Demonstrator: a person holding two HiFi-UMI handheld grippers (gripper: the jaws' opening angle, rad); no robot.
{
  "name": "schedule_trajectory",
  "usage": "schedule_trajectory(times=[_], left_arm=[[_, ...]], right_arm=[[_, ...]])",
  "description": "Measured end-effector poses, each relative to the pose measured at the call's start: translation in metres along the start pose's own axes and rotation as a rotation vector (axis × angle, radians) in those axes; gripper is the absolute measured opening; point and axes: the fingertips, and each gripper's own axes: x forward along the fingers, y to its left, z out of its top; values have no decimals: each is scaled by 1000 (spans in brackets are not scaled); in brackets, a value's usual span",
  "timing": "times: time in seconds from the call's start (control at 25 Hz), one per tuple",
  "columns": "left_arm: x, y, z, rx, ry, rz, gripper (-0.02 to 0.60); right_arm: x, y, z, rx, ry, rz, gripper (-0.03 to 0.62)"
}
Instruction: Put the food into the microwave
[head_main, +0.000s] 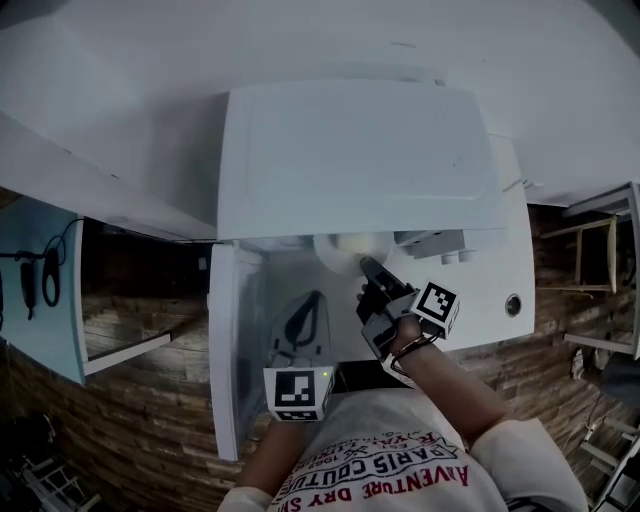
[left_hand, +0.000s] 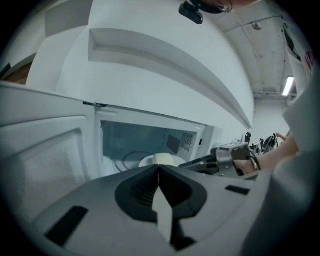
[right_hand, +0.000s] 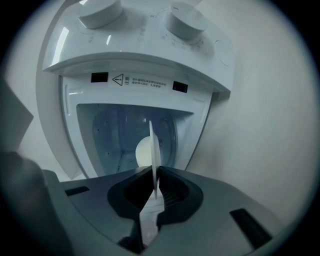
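The white microwave (head_main: 360, 160) stands on a white counter with its door (head_main: 235, 340) swung open to the left. My right gripper (head_main: 372, 272) is shut on the rim of a white plate (head_main: 345, 250) at the mouth of the cavity. In the right gripper view the plate (right_hand: 154, 150) shows edge-on between the jaws of the gripper (right_hand: 155, 182), with a pale round piece of food (right_hand: 142, 152) on it. My left gripper (head_main: 312, 297) hovers in front of the open door, shut and empty. Its own view shows the shut tips of that gripper (left_hand: 159, 167), the food (left_hand: 162, 160) and the right gripper (left_hand: 220, 159) beyond.
Two white knobs (right_hand: 185, 22) sit on the microwave's control panel, right of the cavity. A small round fitting (head_main: 513, 305) lies on the counter at the right. A light blue panel (head_main: 40, 290) stands at the far left, and shelving (head_main: 600, 270) at the right, over a wood-pattern floor.
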Motion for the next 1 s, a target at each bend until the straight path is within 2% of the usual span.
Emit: schedule_trajectory(times=[0.2, 0.36, 0.8, 0.88, 1.0], left_arm=[[2, -1, -9, -2, 24, -14, 6], [-3, 4, -14, -18, 37, 10, 6], [-4, 6, -16, -31, 53, 7, 6], [-4, 5, -18, -41, 59, 4, 6], [-4, 3, -19, -40, 65, -5, 6]], right_arm=[[21, -5, 12, 58, -70, 16, 32], [33, -9, 20, 86, -113, 23, 32], [59, -3, 28, 84, -171, 79, 46], [63, -2, 29, 73, -173, 66, 46], [68, -2, 26, -15, -142, 7, 46]])
